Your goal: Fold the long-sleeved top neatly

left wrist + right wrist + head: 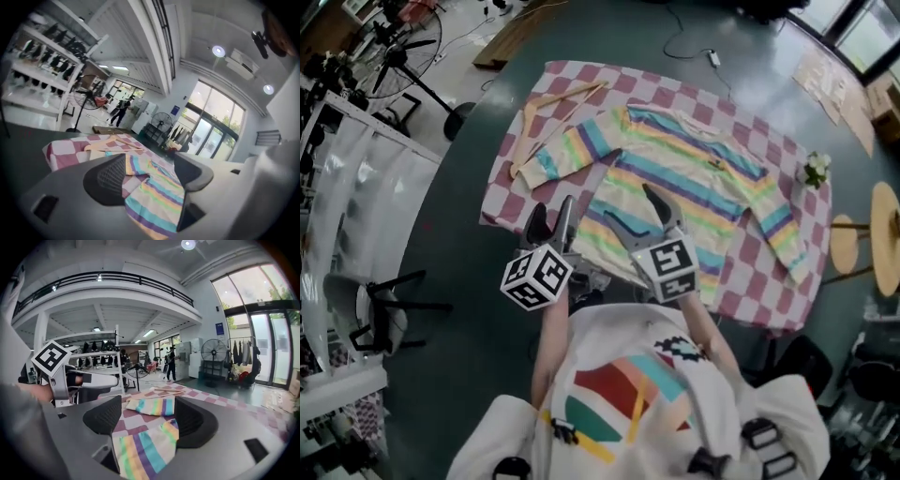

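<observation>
- Currently, the left gripper [553, 214] hovers with its jaws wide apart, gripping nothing, at the near hem of the striped long-sleeved top [675, 178].
- The right gripper [630, 206] is just beside it, equally open and empty.
- The top lies spread on a checked cloth [750, 291], with a wooden hanger [553, 103] near one sleeve.

top [675, 178]: pastel rainbow stripes | tablecloth [741, 286]: pink-and-white checks | hanger [565, 95]: pale wood
</observation>
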Motion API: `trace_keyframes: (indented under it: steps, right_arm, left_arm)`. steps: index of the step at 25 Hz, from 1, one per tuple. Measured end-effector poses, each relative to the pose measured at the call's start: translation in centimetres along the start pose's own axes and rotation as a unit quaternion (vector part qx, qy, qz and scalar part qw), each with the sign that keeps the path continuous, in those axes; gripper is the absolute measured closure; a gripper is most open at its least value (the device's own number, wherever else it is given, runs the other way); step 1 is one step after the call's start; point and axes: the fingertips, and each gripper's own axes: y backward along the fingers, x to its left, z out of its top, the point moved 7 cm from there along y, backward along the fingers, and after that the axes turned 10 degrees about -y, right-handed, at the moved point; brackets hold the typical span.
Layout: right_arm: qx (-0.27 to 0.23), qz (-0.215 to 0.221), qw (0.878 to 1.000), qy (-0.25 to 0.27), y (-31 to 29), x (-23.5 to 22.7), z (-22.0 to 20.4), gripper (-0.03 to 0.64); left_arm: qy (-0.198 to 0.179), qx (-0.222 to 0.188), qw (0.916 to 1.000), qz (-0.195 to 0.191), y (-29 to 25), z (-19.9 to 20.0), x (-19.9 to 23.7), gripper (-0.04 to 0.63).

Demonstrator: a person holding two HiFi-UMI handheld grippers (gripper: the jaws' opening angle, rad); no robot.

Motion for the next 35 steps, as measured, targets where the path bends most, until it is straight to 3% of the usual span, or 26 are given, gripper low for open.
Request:
trace_keyframes:
  steps: [2, 5, 8, 11, 15, 20, 22, 27, 31, 35]
  right_arm:
    - [0.006, 0.025, 1.0, 0.008, -0.6, 0.6, 0.1, 0.27]
    - [0.017, 0.055, 0.998, 0.013, -1.6, 1.6, -0.2, 0.27]
    - [0.023, 0.067, 0.997, 0.012, -2.5, 2.1, -0.4, 0.27]
    - [0.027, 0.067, 0.997, 0.011, -2.9, 2.3, -0.7, 0.27]
    - [0.036, 0.058, 0.998, 0.005, -3.0, 2.4, -0.9, 0.27]
    - [0.048, 0.037, 0.998, -0.002, -3.1, 2.4, -1.6, 0.27]
    - [0.053, 0.027, 0.998, -0.005, -3.0, 2.3, -2.0, 0.27]
    - [0.06, 0.0, 0.998, -0.015, -2.8, 2.0, -2.5, 0.27]
    - [0.059, -0.017, 0.998, -0.025, -2.8, 1.7, -2.5, 0.27]
    - [0.065, -0.021, 0.997, -0.022, -2.8, 1.9, -2.4, 0.27]
  left_arm:
    - [0.061, -0.017, 0.9976, 0.026, 0.8, -0.4, 1.4, 0.285]
    - [0.119, -0.022, 0.9916, 0.044, 1.2, -1.4, 3.4, 0.285]
    - [0.21, -0.041, 0.9765, 0.031, 0.4, -2.4, 5.2, 0.285]
    - [0.302, -0.05, 0.9515, 0.033, -0.8, -4.3, 7.3, 0.285]
    - [0.42, -0.044, 0.9053, 0.046, -3.9, -6.7, 10.0, 0.285]
    - [0.515, -0.045, 0.8522, 0.083, -8.2, -8.2, 13.7, 0.285]
    - [0.533, -0.041, 0.8393, 0.098, -9.4, -8.6, 14.9, 0.285]
    - [0.545, -0.027, 0.8302, 0.116, -11.3, -9.0, 16.7, 0.29]
    - [0.537, -0.017, 0.8354, 0.116, -12.4, -8.6, 17.1, 0.313]
    - [0.531, 0.018, 0.8338, 0.15, -12.8, -9.3, 17.9, 0.484]
